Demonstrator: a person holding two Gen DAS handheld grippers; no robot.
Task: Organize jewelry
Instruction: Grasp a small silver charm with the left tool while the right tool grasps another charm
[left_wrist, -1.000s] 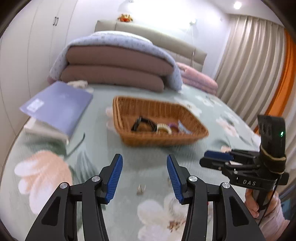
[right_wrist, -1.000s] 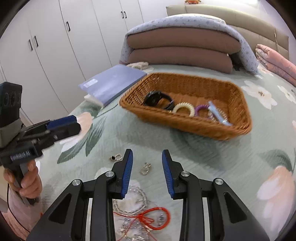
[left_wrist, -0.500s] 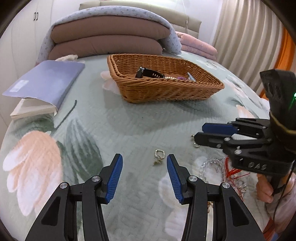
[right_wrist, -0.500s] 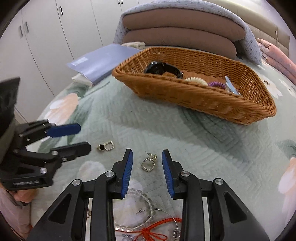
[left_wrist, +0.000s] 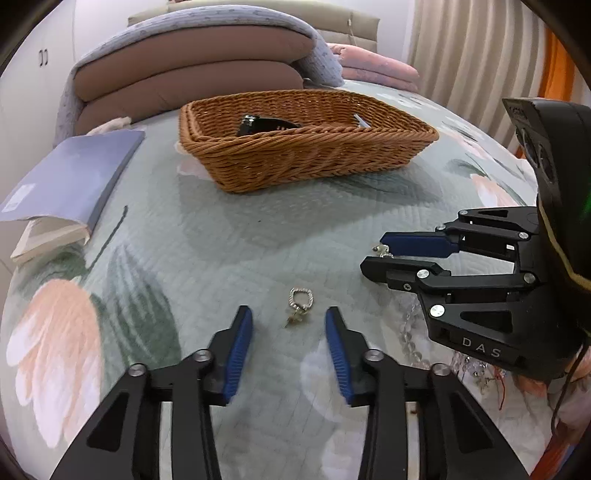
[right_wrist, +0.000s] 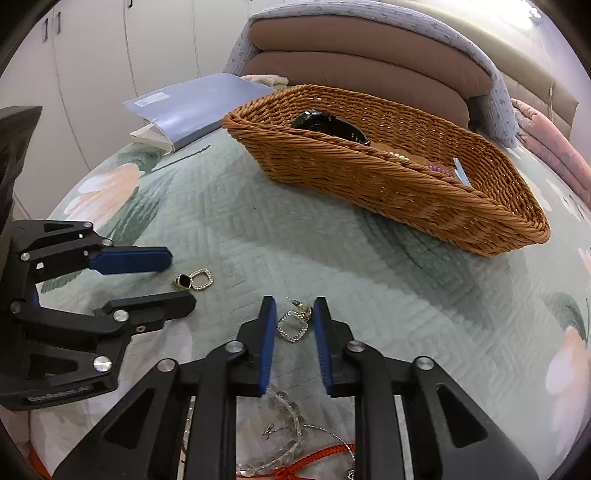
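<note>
Two small sparkly square-hoop earrings lie on the floral bedspread. One earring (left_wrist: 301, 303) lies just ahead of my open left gripper (left_wrist: 289, 321), between its blue pads; it also shows in the right wrist view (right_wrist: 194, 279). The other earring (right_wrist: 294, 324) lies between the tips of my open right gripper (right_wrist: 294, 314); in the left wrist view only a bit of it (left_wrist: 382, 252) shows between the right fingers. A wicker basket (left_wrist: 306, 155) beyond holds a black watch (right_wrist: 328, 123), hair ties and a clip.
A blue folder on a book (left_wrist: 70, 177) lies at the left. Stacked pillows (left_wrist: 192, 74) stand behind the basket. A clear bead bracelet (right_wrist: 284, 406), a red cord (right_wrist: 317, 461) and other jewelry lie under my right gripper. The bed edge curves close on the left.
Both grippers have come down and forward to the bedspread. Each earring now lies between a gripper's tips. Both grippers stay open.
</note>
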